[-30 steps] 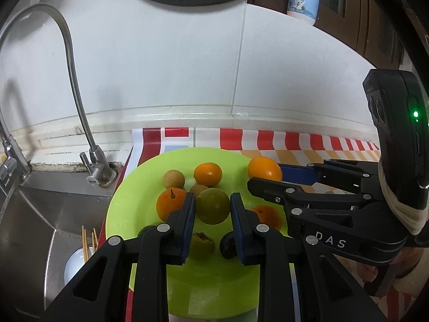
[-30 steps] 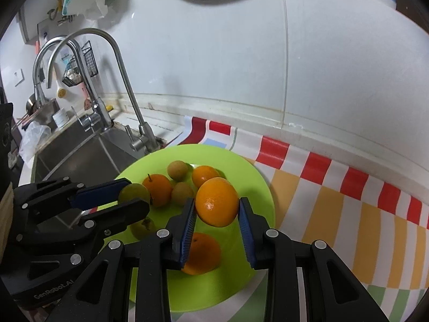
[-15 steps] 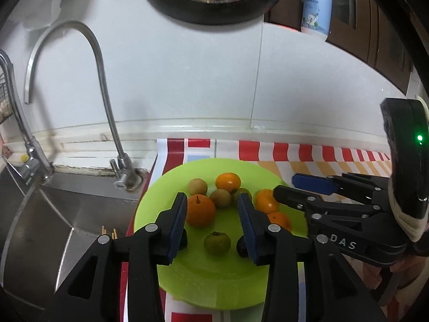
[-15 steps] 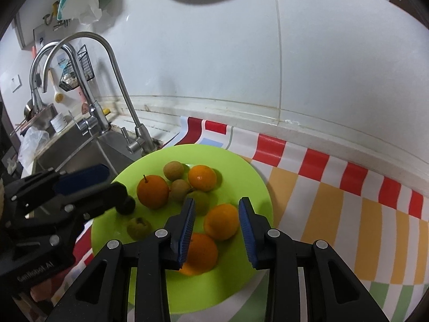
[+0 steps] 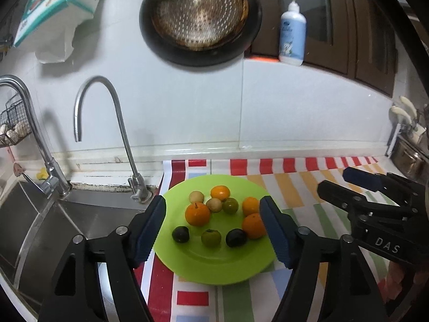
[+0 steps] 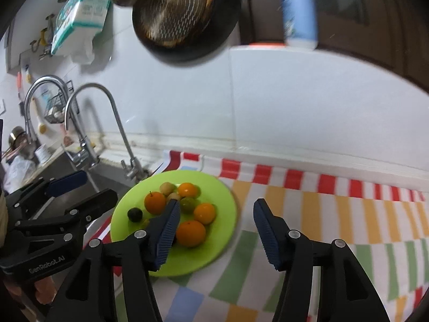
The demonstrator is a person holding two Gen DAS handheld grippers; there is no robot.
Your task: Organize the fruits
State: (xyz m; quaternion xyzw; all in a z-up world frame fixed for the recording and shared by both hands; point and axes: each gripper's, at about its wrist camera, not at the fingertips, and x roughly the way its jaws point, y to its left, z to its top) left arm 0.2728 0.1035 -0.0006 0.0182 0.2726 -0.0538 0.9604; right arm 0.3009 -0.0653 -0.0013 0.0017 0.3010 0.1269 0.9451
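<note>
i have both grippers above and short of the plate (image 5: 214, 268), each pointing down and forward at it. the left gripper (image 5: 213, 230) has just been opening; its jaws stand wide apart with nothing between the pads, and the fruit i see in the gap lies on the plate well beyond the tips. the right gripper (image 6: 214, 230) has just been opening too, its jaws apart and empty.

all the fruit is on the plate: four oranges (image 5: 197, 214), two dark plums (image 5: 180, 234), green ones (image 5: 211, 238) and a few small pale ones (image 5: 196, 196), bunched toward the plate's far and middle part. the plate sits on the striped cloth (image 6: 321, 209), its left edge just beside the sink (image 5: 53, 220).

the relation that matters: from the left gripper the cluster lies straight ahead and below, centred in its gap. from the right gripper the plate lies ahead and to the left, so its left finger (image 6: 166, 230) overlaps the fruit while its right finger hangs over bare cloth. the fruits are round, so no long axis constrains the approach. i judge the left the better aligned for another pick; the right would need to swing left. i see no loose fruit off the plate.
</note>
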